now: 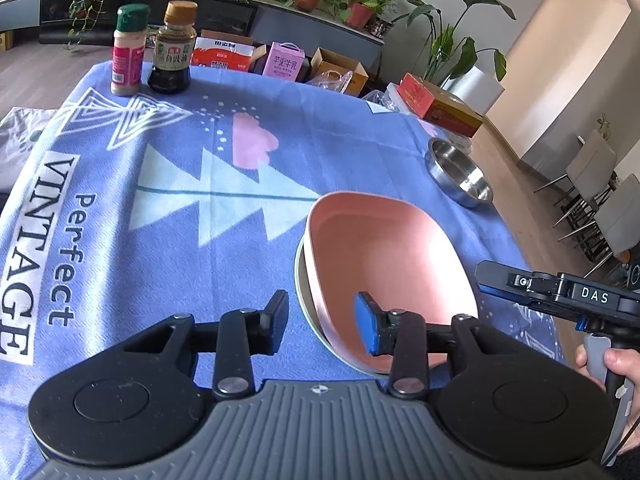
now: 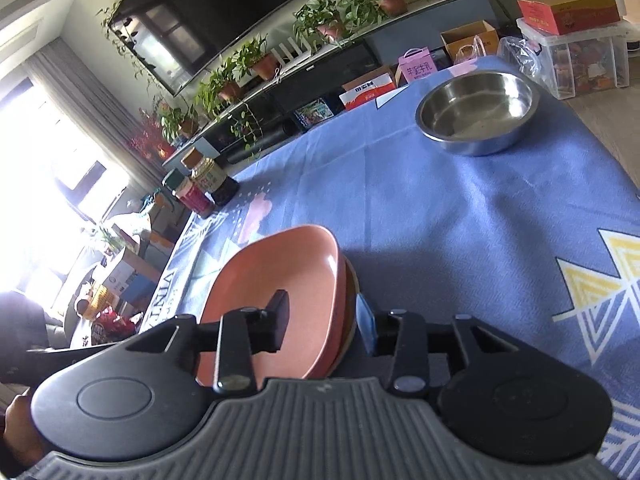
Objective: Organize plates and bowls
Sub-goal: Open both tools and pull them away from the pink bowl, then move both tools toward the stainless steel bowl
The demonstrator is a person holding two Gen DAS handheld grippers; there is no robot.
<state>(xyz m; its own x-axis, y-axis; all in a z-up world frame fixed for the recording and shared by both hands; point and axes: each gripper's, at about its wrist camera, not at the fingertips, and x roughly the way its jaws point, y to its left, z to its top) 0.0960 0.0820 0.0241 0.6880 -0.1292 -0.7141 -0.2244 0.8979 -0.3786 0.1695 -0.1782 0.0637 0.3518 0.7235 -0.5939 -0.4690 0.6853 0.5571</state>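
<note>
Left gripper – angled down over the blue printed cloth, jaws apart: its black left finger stands over bare cloth, its blue-padded right finger sits inside the pink dish, the near rim passing between them with clear gaps on both sides, nothing pinched. Seasoning shaker, far left edge of the cloth: cylindrical, green cap, pale powder, red label. Sauce bottle, touching or just beside it: dark liquid, tan cap, squat round shoulders. Pink dish, near the middle: matte, rounded-square, shallow, nested on a second pink piece and a pale round plate whose rim shows at its left side. Steel bowl, well apart toward the far right corner: polished metal, round, flat-bottomed, upright. Right gripper – tilted down at the same stack from the other side, jaws partly spread; its black finger lies over the pink dish's interior, its blue pad outside the stacked rims, with a gap at the pad, so no grip is evident. A hand wraps the grey handle of the right gripper at the edge of the left view. Cloth: woven, soft, with white triangles and lettering.
</note>
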